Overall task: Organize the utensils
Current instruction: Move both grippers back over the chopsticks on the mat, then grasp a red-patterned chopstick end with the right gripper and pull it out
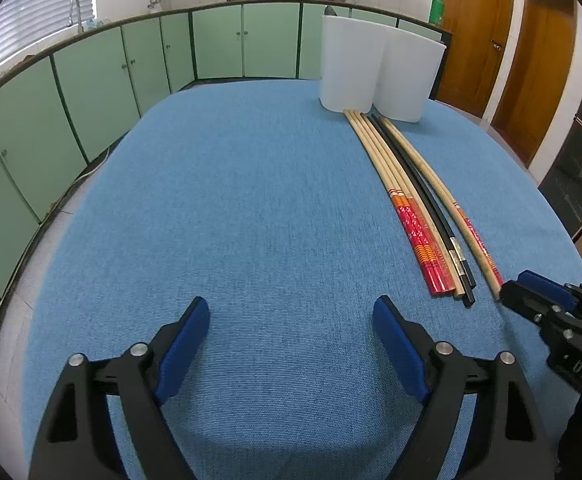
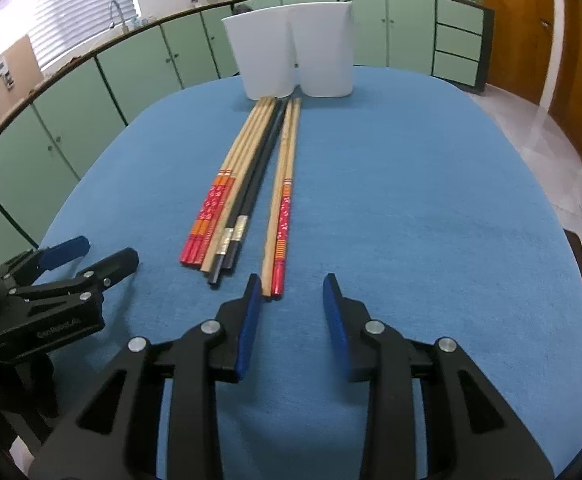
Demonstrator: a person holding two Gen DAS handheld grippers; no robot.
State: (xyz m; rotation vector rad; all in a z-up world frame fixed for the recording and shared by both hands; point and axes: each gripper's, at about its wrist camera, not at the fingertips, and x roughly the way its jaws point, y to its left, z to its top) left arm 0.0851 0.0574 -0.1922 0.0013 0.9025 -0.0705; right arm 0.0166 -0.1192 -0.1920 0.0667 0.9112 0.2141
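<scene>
In the left wrist view, we see the left gripper (image 1: 291,322) at the bottom of the frame with its jaws wide apart and only blue cloth between the blue pads. In the right wrist view, the right gripper (image 2: 291,300) sits at the bottom centre, jaws apart by a narrower gap, nothing clamped. The near ends of a separated pair of chopsticks (image 2: 281,204) lie just ahead of the gap, close beside the pad on the left of the frame; we cannot tell whether that pad touches them.

Moving outward, the main bundle of chopsticks (image 2: 235,196) lies just left of the pair in the right wrist view: several pale wooden ones with red and orange patterned ends, and black ones with silver bands. All of them run up the frame, their far tips ending just in front of two white containers (image 2: 291,52) that stand side by side at the far edge of the bench (image 2: 431,200), which carries a blue cloth.

In the left wrist view, the chopsticks sit in the right half of the frame, with the right gripper at the right edge near their closest ends.

Beyond the bench, green cabinets (image 1: 91,76) curve across the upper frame, and wooden doors (image 1: 475,36) stand at the upper right.
</scene>
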